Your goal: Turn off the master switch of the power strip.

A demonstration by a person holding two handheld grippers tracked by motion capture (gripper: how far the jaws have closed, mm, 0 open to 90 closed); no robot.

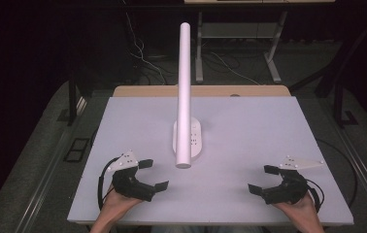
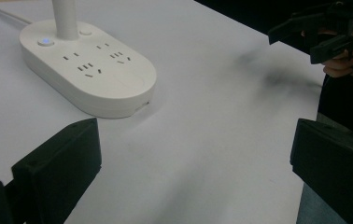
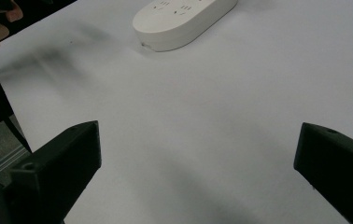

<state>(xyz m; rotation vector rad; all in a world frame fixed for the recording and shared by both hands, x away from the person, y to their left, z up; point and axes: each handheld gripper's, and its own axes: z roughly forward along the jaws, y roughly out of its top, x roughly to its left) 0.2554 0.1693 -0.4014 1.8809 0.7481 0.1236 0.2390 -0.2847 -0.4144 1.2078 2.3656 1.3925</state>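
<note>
While both claws sit released, left claw (image 1: 153, 174) and right claw (image 1: 261, 179) near the front edge of the surface (image 1: 269, 126), the power strip (image 2: 88, 70) stays mid-surface between them; approach low, avoiding the post (image 1: 185, 92).

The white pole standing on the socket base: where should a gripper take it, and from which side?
Probably low on the pole, just above the oval socket base it stands on. It is a slim, round, upright shaft, so jaws coming in level from the near side could close across it. Both the left gripper and the right gripper are open on the table, apart from the base; either looks equally placed.
</note>
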